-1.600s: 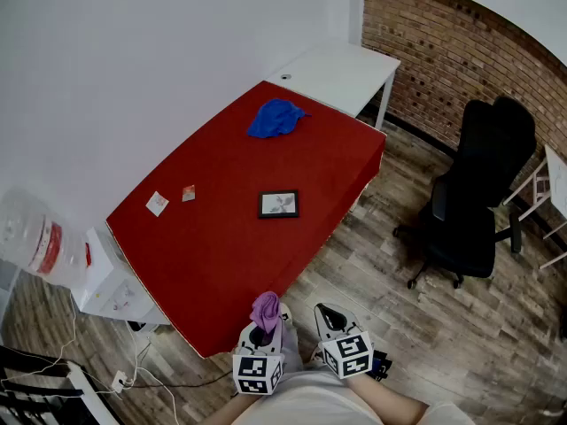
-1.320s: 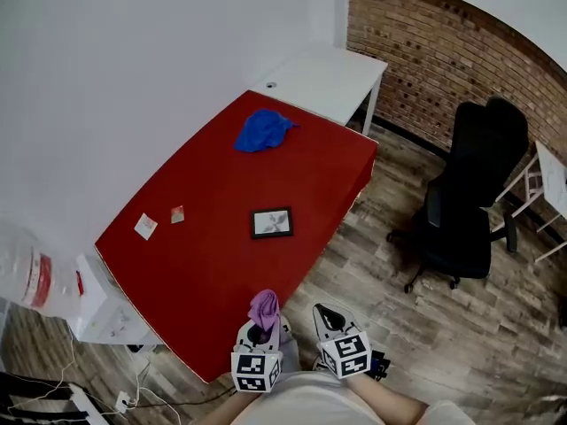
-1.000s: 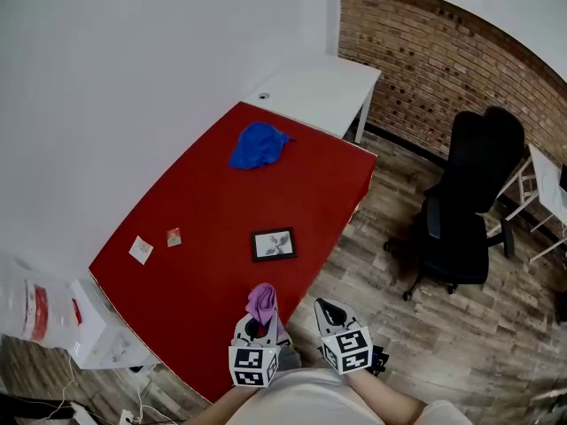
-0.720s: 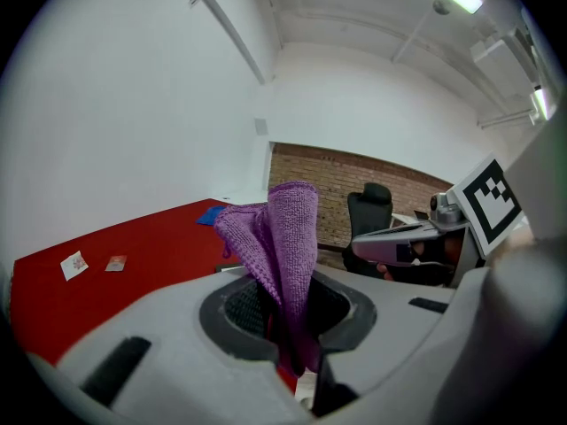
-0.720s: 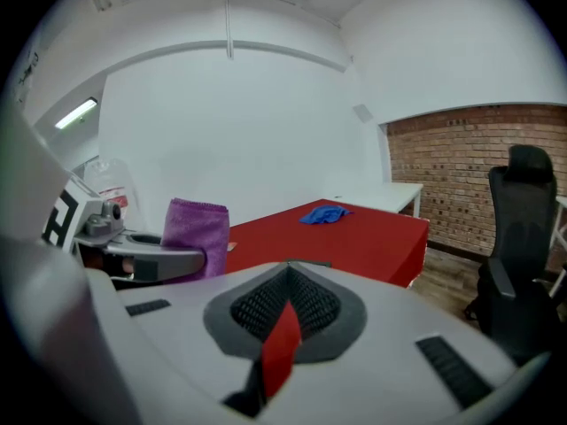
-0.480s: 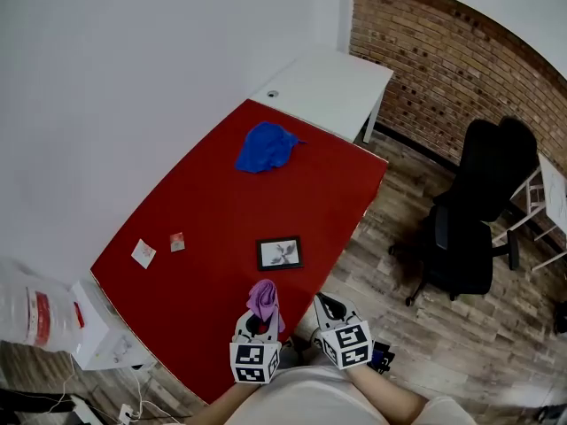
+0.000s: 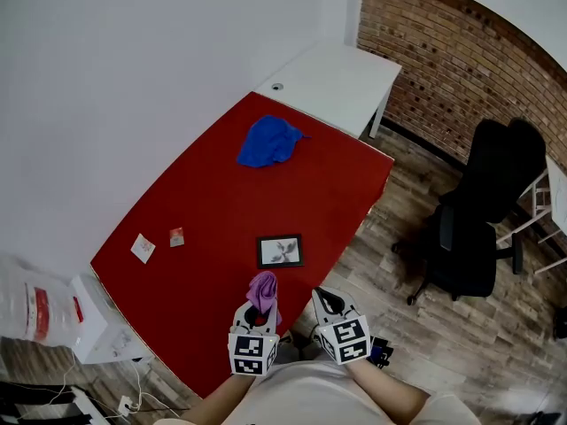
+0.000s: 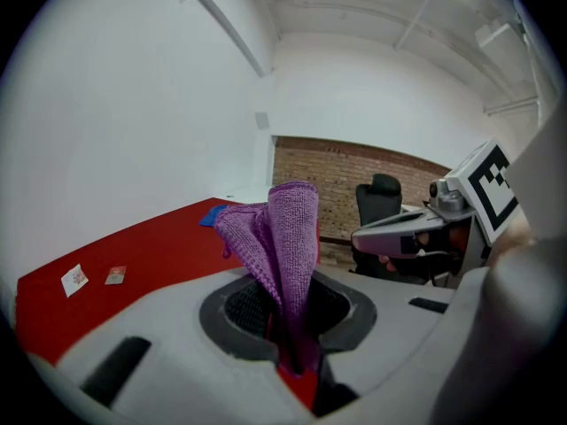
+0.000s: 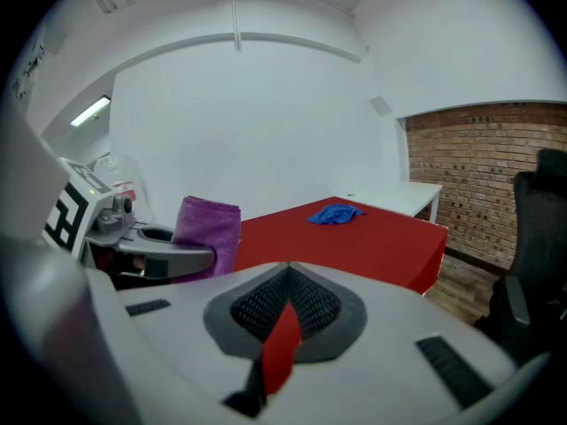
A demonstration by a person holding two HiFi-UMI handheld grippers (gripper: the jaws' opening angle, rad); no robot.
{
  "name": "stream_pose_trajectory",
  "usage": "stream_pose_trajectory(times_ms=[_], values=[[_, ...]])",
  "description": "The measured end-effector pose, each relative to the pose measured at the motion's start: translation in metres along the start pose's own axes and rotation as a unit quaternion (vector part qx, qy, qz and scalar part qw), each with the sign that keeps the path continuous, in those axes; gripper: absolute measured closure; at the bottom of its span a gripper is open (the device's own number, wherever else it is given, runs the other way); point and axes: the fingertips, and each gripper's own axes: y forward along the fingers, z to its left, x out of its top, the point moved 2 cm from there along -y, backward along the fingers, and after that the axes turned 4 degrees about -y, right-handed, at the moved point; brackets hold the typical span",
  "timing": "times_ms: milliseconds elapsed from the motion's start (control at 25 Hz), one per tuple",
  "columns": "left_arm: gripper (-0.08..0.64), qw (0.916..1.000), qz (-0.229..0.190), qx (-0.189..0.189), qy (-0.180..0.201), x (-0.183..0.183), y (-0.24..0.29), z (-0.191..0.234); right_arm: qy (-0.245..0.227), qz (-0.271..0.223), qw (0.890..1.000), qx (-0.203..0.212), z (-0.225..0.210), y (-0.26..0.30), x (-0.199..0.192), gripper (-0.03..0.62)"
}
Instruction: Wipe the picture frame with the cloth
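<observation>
**Purple cloth pinched in the left gripper, picture frame lying just ahead**

The left gripper [image 7: 260, 308] is held low in front of the person, over the near edge of the red surface [image 7: 213, 202]. Its jaws are pressed onto a purple cloth [image 8: 283, 237]. The cloth stands up out of them in a folded bunch and sticks out past the tips.

The right gripper [image 7: 324, 301] is level with the left one and just beside it, over the wooden floor [image 7: 399, 326] off the surface's edge. Its jaws are pressed together with nothing between them.

The picture frame [image 7: 281, 251] lies flat on the red surface. It is a short way ahead of the left gripper and slightly to that gripper's right, on a line that runs between the two grippers. It is near the cloth's tip but apart from it, and neither gripper touches it.

Far ahead of both grippers, at the other end of the surface, lies a crumpled blue cloth [image 7: 270, 142], with a white desk [image 7: 341, 73] beyond it. Two small cards [image 7: 176, 236] lie well off to the left of the left gripper. A black office chair [image 7: 478, 228] stands on the floor well to the right of the right gripper.
</observation>
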Motion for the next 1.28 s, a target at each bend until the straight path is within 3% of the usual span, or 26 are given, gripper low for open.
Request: stream_pose_trajectory(times_ms=[240,320,400,480,680,840,960,1080,1280], values=[[0.499,0.9948,0.047,-0.003,0.09,-0.005,0.031,0.033,-0.003,0.013,1.0,-0.002,-0.007,0.021,-0.005,0.588],[0.499,0.9881,0.069,0.002,0.137,-0.008,0.048,0.051,-0.002,0.016,1.0,-0.004,-0.01,0.028,-0.007,0.588],[0.499,0.9737,0.102,0.001,0.204,-0.012,0.068,0.067,0.003,0.016,1.0,-0.006,-0.012,0.035,-0.009,0.588],[0.499,0.9498,0.142,-0.003,0.279,-0.018,0.093,0.083,0.009,0.017,1.0,-0.008,-0.015,0.041,-0.011,0.589],[0.499,0.8689,0.219,-0.008,0.444,-0.032,0.156,0.115,0.02,0.03,0.999,-0.005,-0.015,0.054,-0.025,0.588],[0.499,0.8199,0.267,-0.018,0.506,-0.053,0.194,0.136,0.033,0.038,0.999,-0.002,-0.012,0.057,-0.034,0.588],[0.499,0.7944,0.291,-0.009,0.533,-0.064,0.212,0.153,0.041,0.047,0.998,0.003,-0.008,0.058,-0.044,0.588],[0.499,0.7839,0.3,-0.003,0.544,-0.064,0.222,0.16,0.048,0.052,0.997,0.007,-0.006,0.06,-0.049,0.588],[0.499,0.7854,0.302,-0.011,0.541,-0.069,0.229,0.156,0.053,0.059,0.997,0.001,-0.012,0.062,-0.059,0.589]])
